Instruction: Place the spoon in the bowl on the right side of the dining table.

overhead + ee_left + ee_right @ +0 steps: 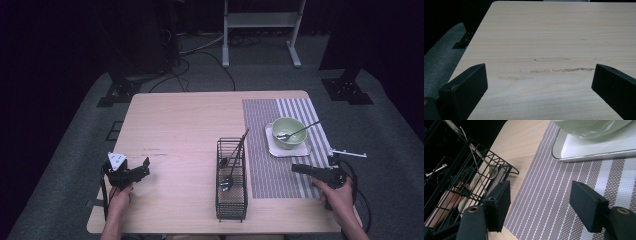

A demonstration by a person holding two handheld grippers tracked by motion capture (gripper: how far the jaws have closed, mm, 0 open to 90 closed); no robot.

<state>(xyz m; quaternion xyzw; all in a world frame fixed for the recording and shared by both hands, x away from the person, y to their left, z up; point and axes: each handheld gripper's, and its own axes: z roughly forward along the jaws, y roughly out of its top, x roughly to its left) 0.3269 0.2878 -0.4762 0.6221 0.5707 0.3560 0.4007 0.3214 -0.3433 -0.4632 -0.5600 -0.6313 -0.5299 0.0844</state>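
My left gripper [145,167] rests at the table's near left corner, its jaws wide open over bare wood [541,82] with nothing between them. My right gripper [299,169] lies over the striped placemat [272,170] at the near right, pointing left toward the black wire basket [231,197]. Its jaws stand open above the mat [541,202], holding nothing. A green bowl [289,132] with a spoon [300,131] in it sits on a white square plate [303,149] just beyond that gripper. In the right gripper view the bowl [594,127] and plate [599,147] lie ahead.
The wire basket [466,170] holds spoons [226,182] and a long dark utensil [239,146] leaning out of it. The wooden table [185,130] has broad free room on its left half. A white stand [260,20] and dark equipment bases stand on the grey floor beyond.
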